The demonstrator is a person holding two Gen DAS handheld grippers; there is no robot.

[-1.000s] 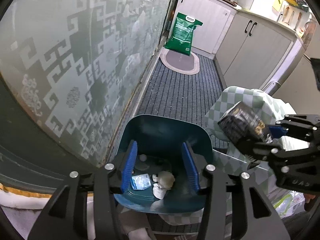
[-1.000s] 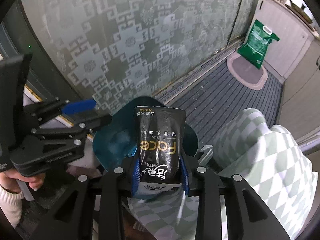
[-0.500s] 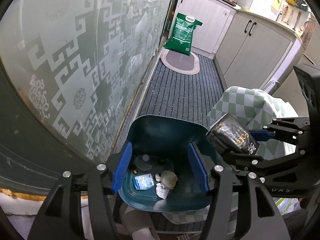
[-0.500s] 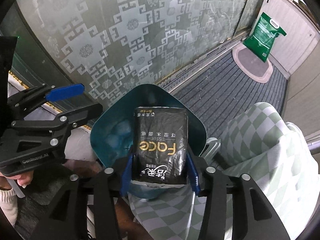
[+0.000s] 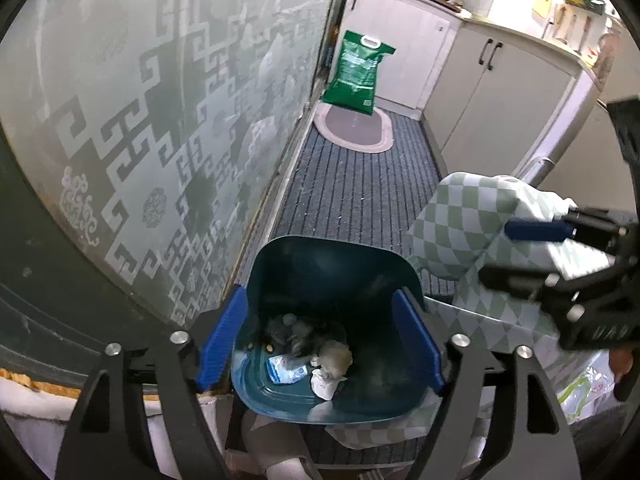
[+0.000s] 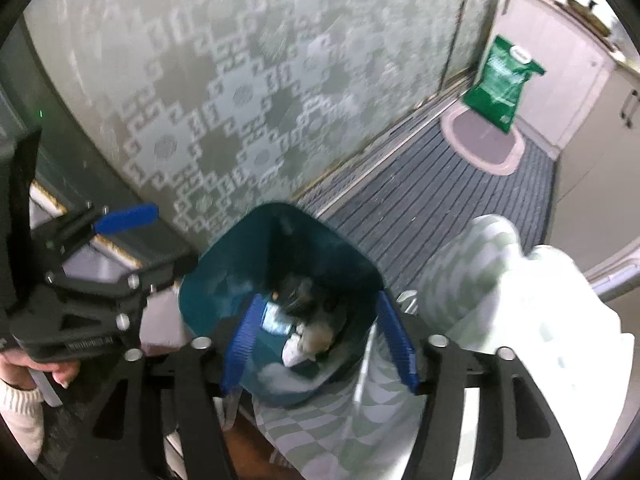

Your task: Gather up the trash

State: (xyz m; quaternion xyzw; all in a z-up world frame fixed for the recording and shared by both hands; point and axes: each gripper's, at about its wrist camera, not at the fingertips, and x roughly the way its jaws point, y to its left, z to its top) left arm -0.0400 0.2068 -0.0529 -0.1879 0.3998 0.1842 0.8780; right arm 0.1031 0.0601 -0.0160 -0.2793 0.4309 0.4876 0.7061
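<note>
The black tissue pack (image 5: 296, 336), clamped in the right gripper (image 6: 320, 344) a second ago, now lies inside the teal bin (image 5: 280, 264). Both grippers' jaws have just been opening and stand apart, empty; the left gripper (image 5: 320, 340) hovers over the bin.

Your floor: a striped grey runner (image 5: 360, 200)

On it stand the teal bin (image 5: 332, 260), an oval mat (image 5: 352, 128) and a green sack (image 5: 356, 72).

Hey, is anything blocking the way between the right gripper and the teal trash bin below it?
Nothing visible does. The right gripper hangs open and empty directly over the teal trash bin, whose mouth is uncovered, with trash lying at the bottom.
</note>
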